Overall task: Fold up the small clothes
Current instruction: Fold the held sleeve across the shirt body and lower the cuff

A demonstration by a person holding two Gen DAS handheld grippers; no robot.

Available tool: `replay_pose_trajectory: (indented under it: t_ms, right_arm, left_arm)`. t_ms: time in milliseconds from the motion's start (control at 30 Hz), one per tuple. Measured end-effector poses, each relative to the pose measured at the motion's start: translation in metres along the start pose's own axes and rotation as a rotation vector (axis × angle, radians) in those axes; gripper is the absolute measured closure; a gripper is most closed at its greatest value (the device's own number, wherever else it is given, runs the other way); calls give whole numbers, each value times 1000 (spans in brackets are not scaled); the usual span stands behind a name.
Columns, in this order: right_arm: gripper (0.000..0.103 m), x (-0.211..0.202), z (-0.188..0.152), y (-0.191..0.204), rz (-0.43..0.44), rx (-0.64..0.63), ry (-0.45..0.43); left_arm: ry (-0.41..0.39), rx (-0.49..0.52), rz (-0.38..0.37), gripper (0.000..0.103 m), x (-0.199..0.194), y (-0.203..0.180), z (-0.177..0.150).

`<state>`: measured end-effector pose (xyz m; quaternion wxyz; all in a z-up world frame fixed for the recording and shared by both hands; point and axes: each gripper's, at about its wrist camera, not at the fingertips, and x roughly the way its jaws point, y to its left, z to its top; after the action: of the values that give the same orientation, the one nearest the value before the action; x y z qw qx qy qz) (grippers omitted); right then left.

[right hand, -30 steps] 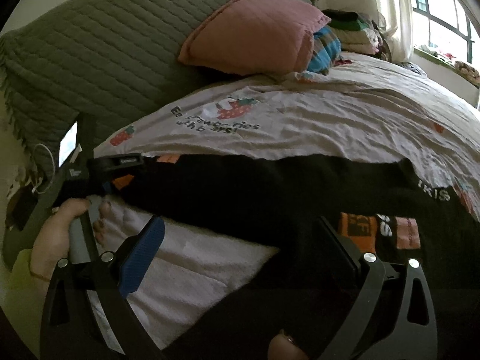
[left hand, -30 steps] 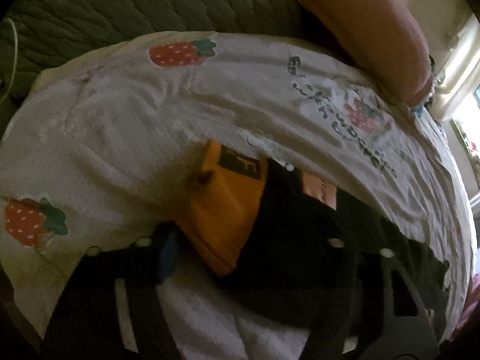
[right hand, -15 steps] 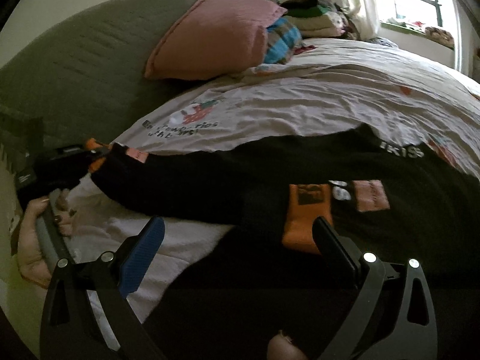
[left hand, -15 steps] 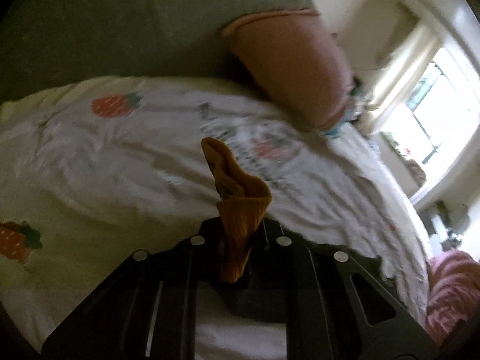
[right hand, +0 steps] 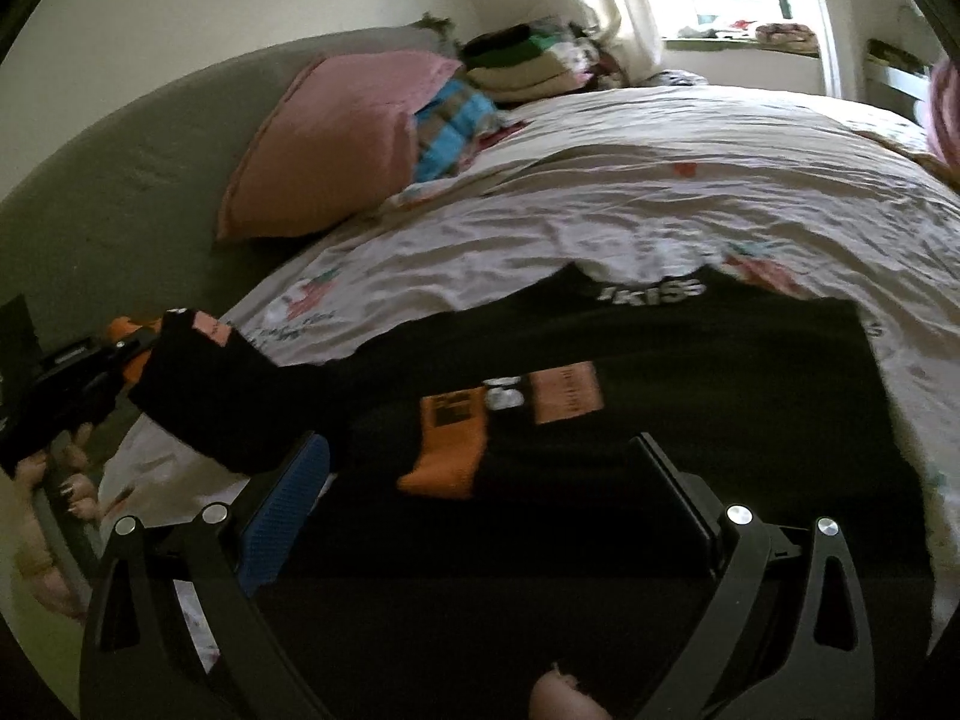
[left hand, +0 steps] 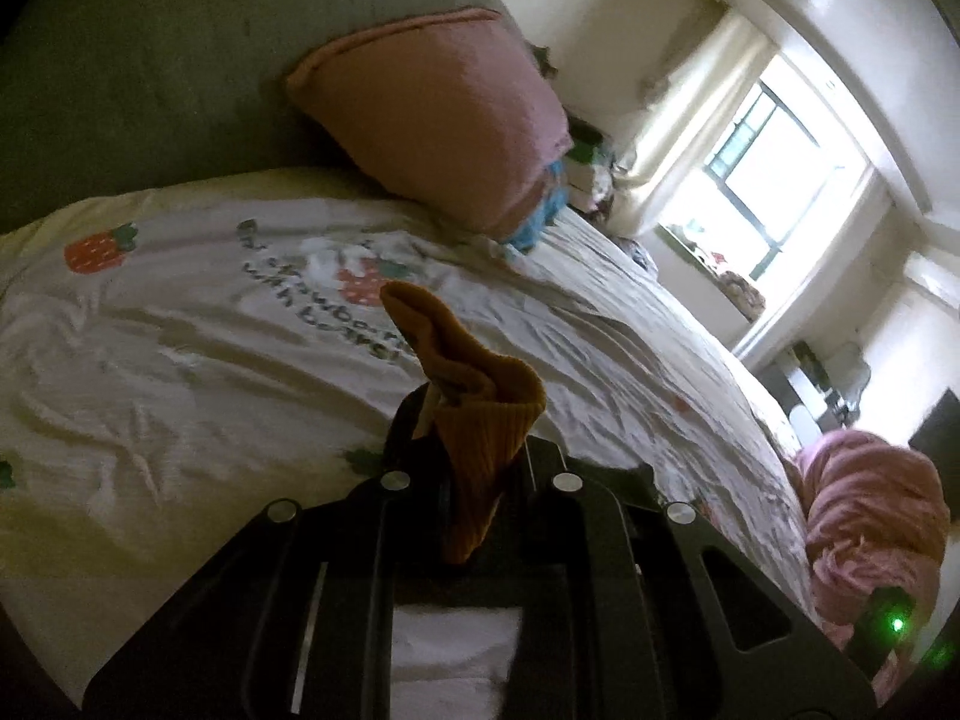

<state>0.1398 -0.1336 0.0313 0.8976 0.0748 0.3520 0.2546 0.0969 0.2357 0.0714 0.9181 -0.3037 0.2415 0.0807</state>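
Lifted off the bed now: left gripper [left hand: 474,462] pinching the black garment's [right hand: 600,372] orange cuff [left hand: 480,420], "kiSS" printed far side; right gripper [right hand: 480,480] spread wide.

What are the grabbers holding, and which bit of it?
The left hand-held gripper pinches the black garment by its orange ribbed cuff. The right hand-held gripper is open, holding nothing.

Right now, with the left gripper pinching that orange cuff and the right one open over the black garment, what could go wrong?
1. The left gripper grips only the orange cuff; a hard pull might slip it free.
2. The lifted sleeve drags on the black garment, so the body could bunch instead of folding flat.
3. The right gripper hangs open and pins nothing, so the garment may slide on the wrinkled bedsheet.
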Motion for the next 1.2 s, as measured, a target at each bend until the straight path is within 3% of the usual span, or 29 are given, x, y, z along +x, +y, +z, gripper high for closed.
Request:
replay_pose_trajectory:
  t_ms: [600, 1200]
  right_arm:
    - [5, -39, 1, -62, -77, 103, -86]
    - [5, -65, -4, -112, -116, 194, -129]
  left_arm:
    - [100, 166, -120, 97, 20, -98, -20]
    - [216, 277, -196, 96, 56, -164, -62]
